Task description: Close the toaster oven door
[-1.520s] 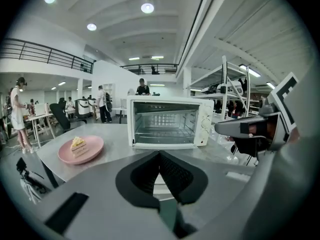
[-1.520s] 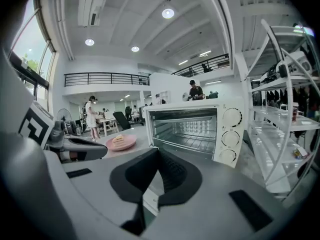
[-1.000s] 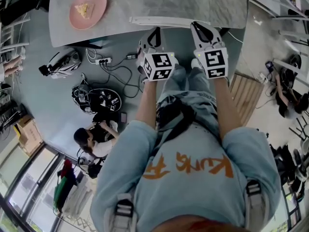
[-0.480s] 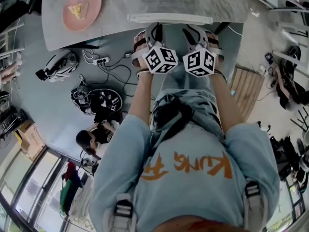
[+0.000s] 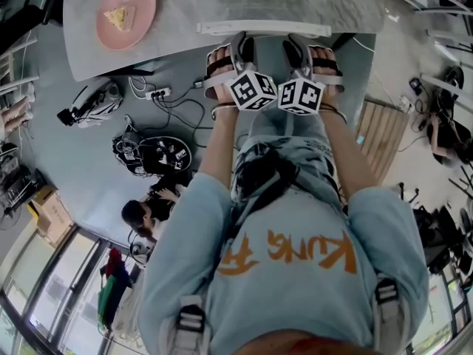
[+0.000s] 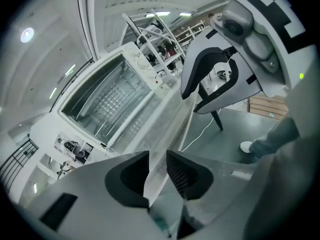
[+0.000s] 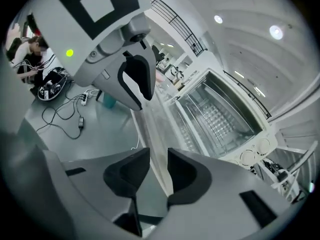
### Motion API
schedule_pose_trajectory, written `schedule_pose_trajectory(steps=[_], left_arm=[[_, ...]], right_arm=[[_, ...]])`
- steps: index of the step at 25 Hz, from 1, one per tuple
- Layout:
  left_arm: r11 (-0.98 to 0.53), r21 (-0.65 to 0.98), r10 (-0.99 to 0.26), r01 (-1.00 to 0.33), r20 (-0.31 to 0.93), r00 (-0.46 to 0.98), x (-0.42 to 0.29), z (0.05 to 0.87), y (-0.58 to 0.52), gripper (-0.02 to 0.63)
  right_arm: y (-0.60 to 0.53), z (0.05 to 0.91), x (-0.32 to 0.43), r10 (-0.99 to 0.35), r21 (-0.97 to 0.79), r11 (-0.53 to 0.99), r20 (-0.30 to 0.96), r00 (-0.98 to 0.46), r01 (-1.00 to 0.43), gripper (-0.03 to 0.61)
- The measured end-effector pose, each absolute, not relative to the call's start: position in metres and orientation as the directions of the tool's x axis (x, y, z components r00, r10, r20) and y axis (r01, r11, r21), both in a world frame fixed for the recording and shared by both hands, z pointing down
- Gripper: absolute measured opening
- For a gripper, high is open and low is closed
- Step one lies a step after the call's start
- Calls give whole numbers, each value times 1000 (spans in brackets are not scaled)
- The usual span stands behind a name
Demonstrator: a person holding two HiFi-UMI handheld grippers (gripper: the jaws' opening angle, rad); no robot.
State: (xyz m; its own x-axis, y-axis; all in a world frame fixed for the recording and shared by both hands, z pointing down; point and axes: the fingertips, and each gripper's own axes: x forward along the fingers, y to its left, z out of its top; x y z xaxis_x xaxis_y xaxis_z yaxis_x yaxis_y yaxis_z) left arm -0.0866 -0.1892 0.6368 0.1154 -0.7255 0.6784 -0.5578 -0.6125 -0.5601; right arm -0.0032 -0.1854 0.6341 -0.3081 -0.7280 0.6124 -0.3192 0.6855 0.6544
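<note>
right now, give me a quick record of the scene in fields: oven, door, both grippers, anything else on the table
toaster oven: white, on the marble table, rack visible inside
oven door: open, folded down toward the person
left gripper: jaws have just been opening, apart, door's front edge between them
right gripper: jaws have just been opening, apart, same edge between them
pink plate: on the table, left in the head view, a slice of food on it

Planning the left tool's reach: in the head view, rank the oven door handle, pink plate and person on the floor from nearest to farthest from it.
1. Oven door handle: at the left tool, between its jaws, which have just been opening.
2. Pink plate: on the table, up-left.
3. Person on the floor: lower left.
</note>
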Motion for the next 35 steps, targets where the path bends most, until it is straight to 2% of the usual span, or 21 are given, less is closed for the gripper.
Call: schedule_pose_trajectory(steps=[11,16,29,35], left_arm=[[-637,-577,-718,-511,685,121,-83,642,-192,98],[-628,-596,-731,-501,673,115,-83,638,-194,98],[-610,-665,-766,-431,634,105,-86,618,-203,103],[-593,-675,-782,-439,613,114,-83,602,-210,107]], right_arm=[[-193,642,-9,-736,710,674,623,-264,-204,94],[-195,636,-10,-749,734,657,608,-262,-175,70],[-200,605,-11,-765,758,633,581,-279,-156,106],[-203,585,-9,-770,763,626,571,-285,-161,126]])
